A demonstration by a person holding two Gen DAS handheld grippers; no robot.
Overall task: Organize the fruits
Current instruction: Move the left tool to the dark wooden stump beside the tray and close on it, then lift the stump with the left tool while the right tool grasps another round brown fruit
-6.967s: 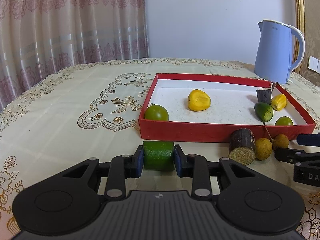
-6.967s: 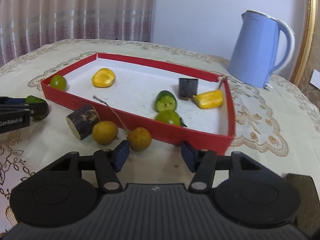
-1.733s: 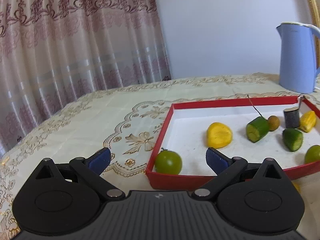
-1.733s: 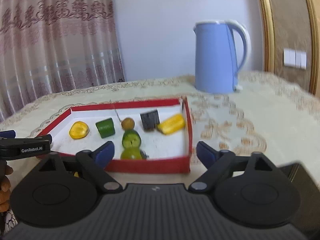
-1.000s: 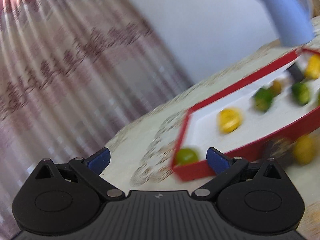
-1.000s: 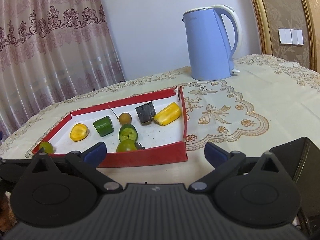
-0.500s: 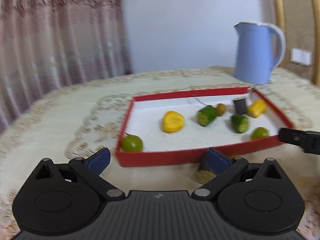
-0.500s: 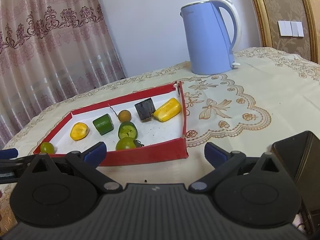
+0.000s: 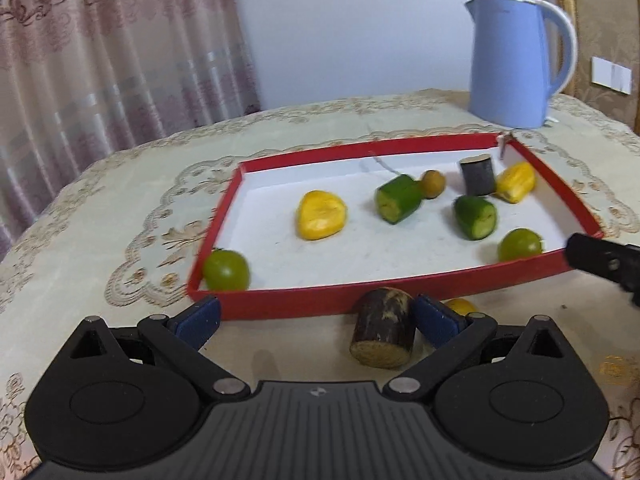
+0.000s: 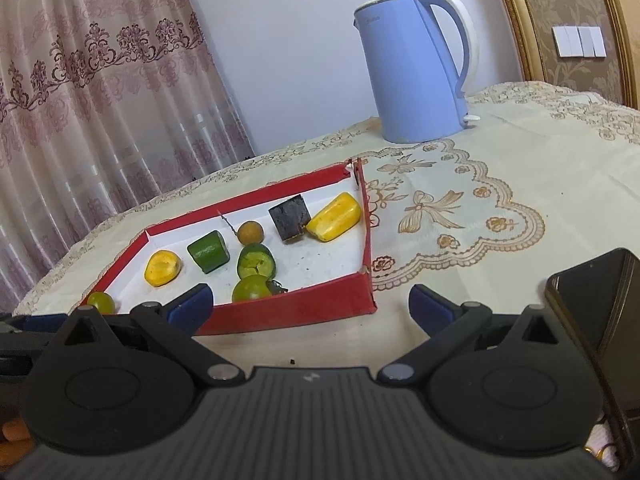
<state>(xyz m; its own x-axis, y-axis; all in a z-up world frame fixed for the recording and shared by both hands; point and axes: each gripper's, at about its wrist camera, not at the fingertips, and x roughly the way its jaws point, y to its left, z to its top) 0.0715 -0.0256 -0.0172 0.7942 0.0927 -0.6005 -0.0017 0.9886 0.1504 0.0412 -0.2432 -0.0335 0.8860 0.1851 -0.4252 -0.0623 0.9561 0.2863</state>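
Hovering wide open and empty, the left gripper [image 9: 316,318] frames a brown log-like piece [image 9: 383,333] lying on the tablecloth [image 9: 100,216] just outside the near wall of the red tray [image 9: 320,300], where green and yellow fruits lie scattered. To the right, the right gripper [image 10: 310,306] is equally spread, holding nothing, near a blue kettle [image 10: 416,68].

Desk [image 9: 120,208] under embroidered cloth: red tray [image 9: 400,294] centre; kettle [image 9: 516,60] behind tray; brown log piece [image 9: 384,332], small yellow fruit [image 9: 460,305] before tray; phone [image 10: 596,300] right of tray.
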